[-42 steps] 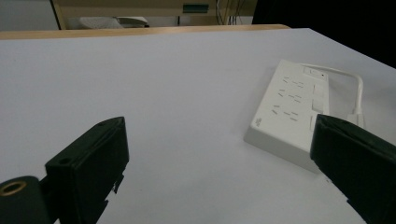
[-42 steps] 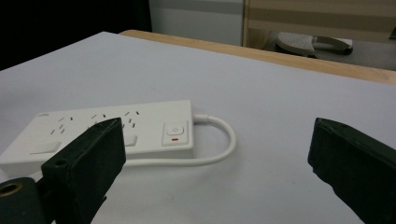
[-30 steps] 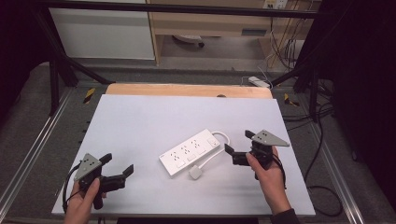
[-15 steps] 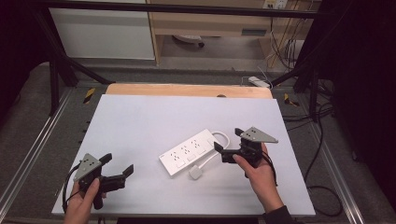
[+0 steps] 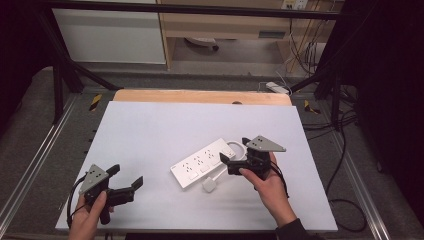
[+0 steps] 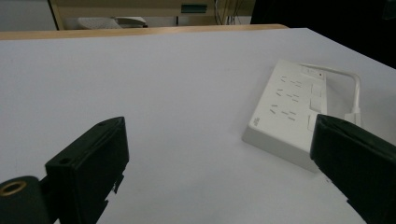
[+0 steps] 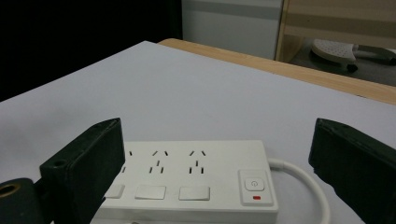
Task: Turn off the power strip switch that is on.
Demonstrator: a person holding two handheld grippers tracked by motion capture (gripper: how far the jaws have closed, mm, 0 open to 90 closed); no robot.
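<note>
Here, in the high view, the white power strip point(image 5: 202, 163) lies near the middle of the table point(image 5: 150, 130); the right gripper point(image 5: 226, 162) is just beside its end, jaws spread, and the left gripper point(image 5: 125, 182) is well apart. In the left gripper view, the jaws are spread and the strip point(image 6: 289, 112) lies ahead. In the right gripper view, the strip point(image 7: 187, 179) lies between the spread jaws.

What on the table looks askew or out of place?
Nothing looks damaged or spilled. The white power strip lies at a slant to the table edges, and its cord loops back so the plug rests loose beside it. The right gripper is open at its end; the left gripper is open and apart from it.
</note>
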